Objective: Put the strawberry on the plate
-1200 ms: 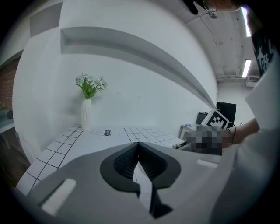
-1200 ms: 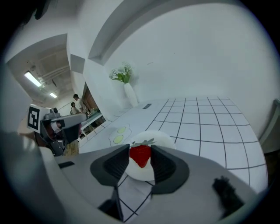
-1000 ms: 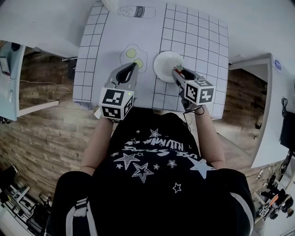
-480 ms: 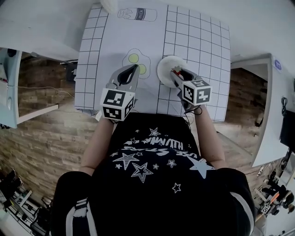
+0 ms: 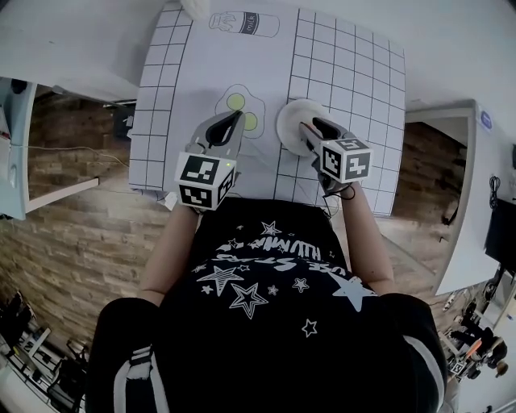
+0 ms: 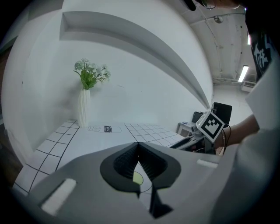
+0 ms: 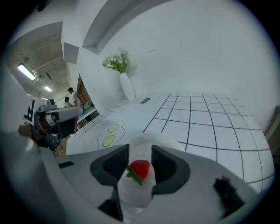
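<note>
**White gridded table (image 5: 339, 64) against a white wall; brick-patterned floor shows at both sides of the head view.**
One plate (image 5: 289, 119) sits at frame centre. One strawberry (image 7: 140, 168) is over it, pinched in my right gripper (image 7: 140, 157). My left gripper (image 6: 139, 151), lower centre, is closed tight on nothing above one drawn fried egg (image 5: 240, 103) with two yolks. One vase (image 6: 83, 107) of flowers stands upper left, and one drawn bottle (image 5: 244, 23) lies at top centre.

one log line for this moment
left gripper: jaws shut, empty | right gripper: jaws either side of strawberry, over plate | strawberry gripped or resting on plate: cannot tell
</note>
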`<state>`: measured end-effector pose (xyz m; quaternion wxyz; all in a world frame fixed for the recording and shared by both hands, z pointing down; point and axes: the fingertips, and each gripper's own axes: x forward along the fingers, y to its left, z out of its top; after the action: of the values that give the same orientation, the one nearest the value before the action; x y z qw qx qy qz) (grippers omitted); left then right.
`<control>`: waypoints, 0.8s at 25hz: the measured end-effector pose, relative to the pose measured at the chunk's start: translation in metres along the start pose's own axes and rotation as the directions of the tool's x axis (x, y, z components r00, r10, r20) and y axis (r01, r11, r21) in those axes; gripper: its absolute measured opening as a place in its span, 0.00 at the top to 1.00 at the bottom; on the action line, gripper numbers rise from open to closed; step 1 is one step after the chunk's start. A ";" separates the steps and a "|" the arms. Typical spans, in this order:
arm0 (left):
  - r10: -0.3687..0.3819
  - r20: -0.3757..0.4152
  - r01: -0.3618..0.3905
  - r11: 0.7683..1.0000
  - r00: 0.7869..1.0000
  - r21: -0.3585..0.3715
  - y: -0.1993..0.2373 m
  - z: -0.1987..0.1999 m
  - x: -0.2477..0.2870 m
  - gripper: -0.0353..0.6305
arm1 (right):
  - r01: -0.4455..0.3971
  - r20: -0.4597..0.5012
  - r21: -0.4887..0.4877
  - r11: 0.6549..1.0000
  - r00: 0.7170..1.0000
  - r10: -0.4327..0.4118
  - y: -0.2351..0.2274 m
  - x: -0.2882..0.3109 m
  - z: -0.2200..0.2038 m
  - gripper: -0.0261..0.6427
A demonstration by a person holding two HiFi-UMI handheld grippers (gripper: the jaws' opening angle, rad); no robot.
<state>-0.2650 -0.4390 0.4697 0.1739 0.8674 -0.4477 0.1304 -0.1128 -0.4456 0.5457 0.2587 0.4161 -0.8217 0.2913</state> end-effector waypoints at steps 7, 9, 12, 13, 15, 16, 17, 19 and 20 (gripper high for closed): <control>0.032 -0.006 -0.032 0.999 0.999 -0.001 -0.005 -0.004 -0.003 0.93 | 0.007 0.059 -0.007 1.000 0.998 -0.007 -0.008 -0.011 0.011 0.72; 0.043 0.000 -0.043 0.999 0.999 0.001 -0.011 -0.002 -0.004 0.93 | 0.001 0.079 -0.007 1.000 0.997 -0.001 -0.011 -0.017 0.012 0.72; 0.053 0.008 -0.053 0.999 0.999 0.009 -0.027 0.001 -0.004 0.93 | -0.011 0.111 -0.001 1.000 0.994 0.011 -0.017 -0.031 0.014 0.72; 0.057 0.008 -0.057 0.998 0.998 0.013 -0.034 0.002 -0.004 0.93 | -0.017 0.118 -0.001 1.000 0.993 0.017 -0.019 -0.037 0.014 0.72; 0.069 0.008 -0.069 0.997 0.998 0.014 -0.051 0.005 -0.007 0.93 | -0.036 0.124 -0.005 0.999 0.992 0.037 -0.023 -0.050 0.012 0.72; 0.076 0.007 -0.076 0.997 0.997 0.011 -0.060 0.006 -0.008 0.93 | -0.047 0.126 -0.009 0.999 0.991 0.047 -0.024 -0.058 0.011 0.72; 0.080 0.007 -0.080 0.997 0.997 0.007 -0.068 0.007 -0.009 0.93 | -0.056 0.130 -0.013 0.998 0.990 0.057 -0.026 -0.066 0.010 0.72; 0.082 0.013 -0.082 0.997 0.997 0.004 -0.081 0.006 -0.007 0.93 | -0.061 0.144 -0.023 0.998 0.988 0.063 -0.032 -0.079 0.011 0.72; 0.082 0.019 -0.082 0.997 0.996 0.004 -0.086 0.006 -0.005 0.93 | -0.058 0.152 -0.028 0.998 0.986 0.061 -0.036 -0.084 0.012 0.72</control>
<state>-0.1967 -0.3914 0.4463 0.1621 0.8500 -0.4840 0.1303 -0.0412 -0.4261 0.4907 0.1911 0.4094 -0.8545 0.2564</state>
